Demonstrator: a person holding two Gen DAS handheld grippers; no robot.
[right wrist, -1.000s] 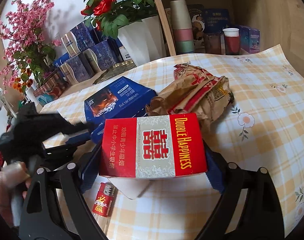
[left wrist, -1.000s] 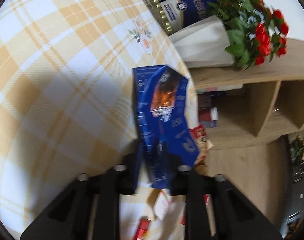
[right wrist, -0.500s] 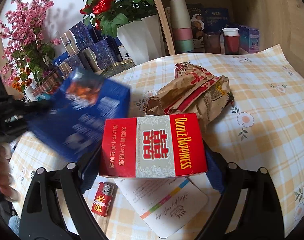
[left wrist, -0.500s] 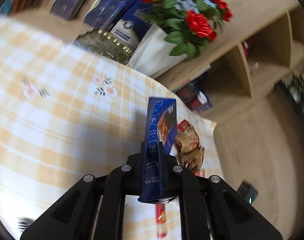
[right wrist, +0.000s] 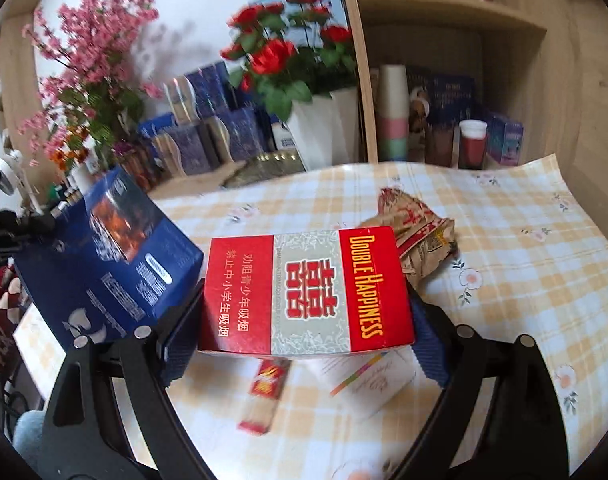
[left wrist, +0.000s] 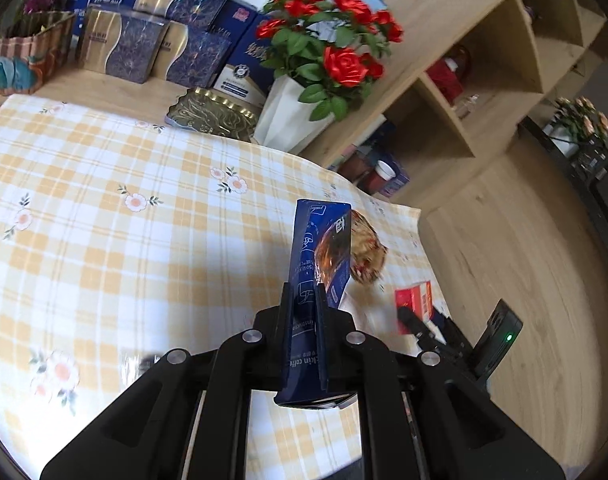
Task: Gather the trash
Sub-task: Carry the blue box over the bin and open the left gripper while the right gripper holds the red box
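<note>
- The left tongs (left wrist: 302, 312) are pinching the flattened blue box (left wrist: 318, 264) by its thin edge, nearly fully closed on it; a flat box is probably easiest to carry when it is gripped across its thickness.
- The blue box is hanging in the air above the tabletop (left wrist: 104, 232), to the left of the red cigarette box (right wrist: 304, 292).
- The right tongs (right wrist: 304, 320) are standing wide, with both pads pressing the ends of the red cigarette box, which is off the tabletop too.
- So each hand is carrying one piece of trash, which looks like saving a trip.
- Under the red cigarette box, a lighter (right wrist: 264, 392) and a white card (right wrist: 368, 380) are lying on the tabletop; behind it a crumpled brown bag (right wrist: 420, 236) is waiting, not yet collected.
</note>
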